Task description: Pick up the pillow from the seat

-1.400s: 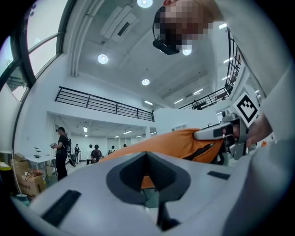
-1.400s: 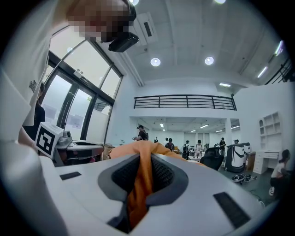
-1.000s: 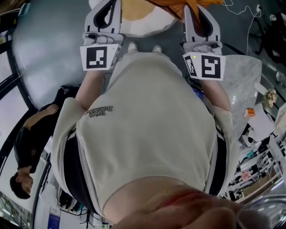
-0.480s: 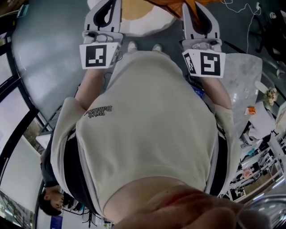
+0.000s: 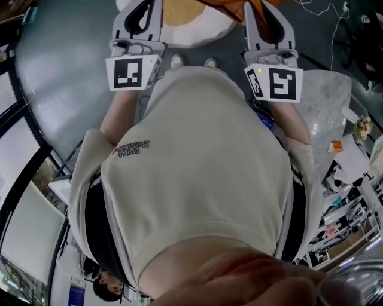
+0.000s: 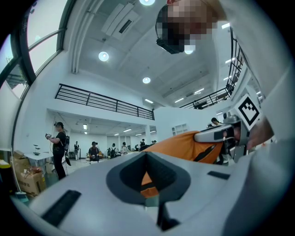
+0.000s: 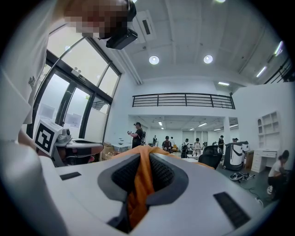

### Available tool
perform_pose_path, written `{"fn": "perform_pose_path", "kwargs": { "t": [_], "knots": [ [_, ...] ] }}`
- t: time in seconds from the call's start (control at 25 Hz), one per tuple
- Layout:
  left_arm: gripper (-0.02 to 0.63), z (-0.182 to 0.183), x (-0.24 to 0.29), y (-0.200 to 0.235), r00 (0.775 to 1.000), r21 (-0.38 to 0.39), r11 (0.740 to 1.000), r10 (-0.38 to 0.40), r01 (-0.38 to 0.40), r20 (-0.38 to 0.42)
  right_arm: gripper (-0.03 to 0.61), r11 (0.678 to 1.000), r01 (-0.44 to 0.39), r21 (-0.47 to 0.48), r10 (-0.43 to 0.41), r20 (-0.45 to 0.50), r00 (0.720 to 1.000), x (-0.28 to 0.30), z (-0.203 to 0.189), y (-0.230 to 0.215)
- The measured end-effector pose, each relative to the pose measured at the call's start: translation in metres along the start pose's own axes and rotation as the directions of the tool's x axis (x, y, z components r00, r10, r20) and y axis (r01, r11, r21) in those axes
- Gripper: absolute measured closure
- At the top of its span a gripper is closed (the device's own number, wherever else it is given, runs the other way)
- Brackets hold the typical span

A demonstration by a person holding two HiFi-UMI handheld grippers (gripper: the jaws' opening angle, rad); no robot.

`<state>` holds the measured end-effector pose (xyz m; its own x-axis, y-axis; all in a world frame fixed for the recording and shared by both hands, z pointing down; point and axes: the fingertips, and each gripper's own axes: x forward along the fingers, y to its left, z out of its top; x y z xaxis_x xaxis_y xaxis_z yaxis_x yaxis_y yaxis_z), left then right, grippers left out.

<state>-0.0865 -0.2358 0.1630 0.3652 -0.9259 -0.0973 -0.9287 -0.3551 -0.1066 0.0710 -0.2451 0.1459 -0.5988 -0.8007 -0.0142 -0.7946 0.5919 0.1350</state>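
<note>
Pinching pillow (image 7: 139, 196) between jaws | left hand-held gripper (image 6: 150, 182) | right hand-held gripper (image 7: 143, 171)

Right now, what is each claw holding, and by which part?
Both hold the orange pillow: right claw pinches a bunched fold of its fabric, left claw a smaller tuck.

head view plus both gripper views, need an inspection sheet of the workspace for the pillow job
surface: white seat on grey floor, partly covered by the pillow
job's things: orange pillow stretched between both grippers; whether it is clear of the seat cannot be told
clutter: small items at the right edge
grippers: left gripper and right gripper, jaws shut on pillow fabric
cables: white cable loose on the floor beside the seat
surroundings: pale table to the right, bystander behind the person
</note>
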Motion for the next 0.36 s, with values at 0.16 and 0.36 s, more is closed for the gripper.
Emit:
{"fn": "perform_pose_path", "kwargs": {
  "t": [0.16,0.36],
  "knots": [
    [0.604,0.0015,0.0010,-0.0011,1.000,0.005,1.000,0.000,0.000,0.001,0.525,1.000,-0.001,0.002,0.001,0.001,1.000,-0.0004,0.0007,-0.0017],
    [0.604,0.0005,-0.0030,-0.0013,1.000,0.008,1.000,0.003,-0.003,-0.003,0.525,1.000,-0.002,0.008,0.002,-0.002,1.000,-0.0032,-0.0013,0.0010]
  ]
}}
